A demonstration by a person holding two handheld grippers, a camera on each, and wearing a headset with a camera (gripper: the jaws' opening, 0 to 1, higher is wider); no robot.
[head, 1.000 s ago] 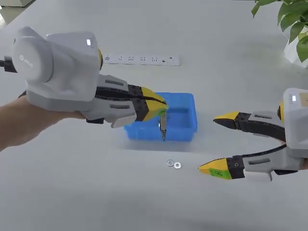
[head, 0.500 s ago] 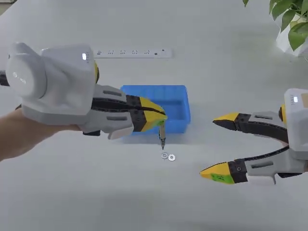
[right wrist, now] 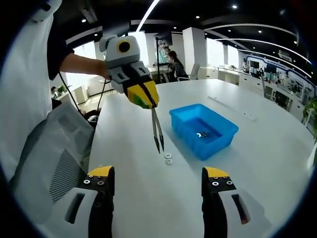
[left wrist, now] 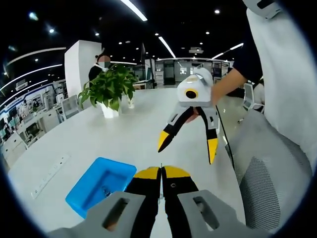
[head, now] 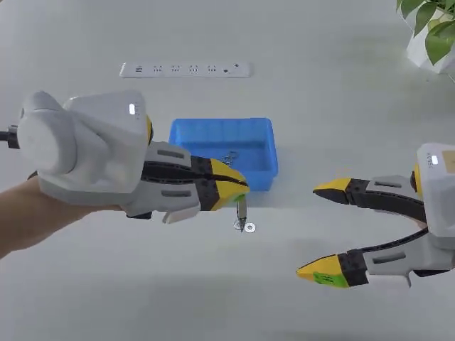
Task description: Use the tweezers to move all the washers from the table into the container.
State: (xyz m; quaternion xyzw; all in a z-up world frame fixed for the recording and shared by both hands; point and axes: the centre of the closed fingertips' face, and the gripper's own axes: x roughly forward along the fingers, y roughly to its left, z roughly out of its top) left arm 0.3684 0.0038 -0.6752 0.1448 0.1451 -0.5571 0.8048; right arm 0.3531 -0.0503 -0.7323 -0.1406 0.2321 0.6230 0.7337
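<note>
Just on the near side of the blue container [head: 261, 179], two washers [head: 246, 227] lie side by side on the surface [head: 142, 284], at the tips of the tweezers [head: 242, 211], which the left tongs [head: 240, 186] clamp. Off to the right, the right tongs [head: 321, 231] hover, spread wide and empty.

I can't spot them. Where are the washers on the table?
Middle of the head view: two washers lie in front of the blue container, beside the tweezers.
</note>
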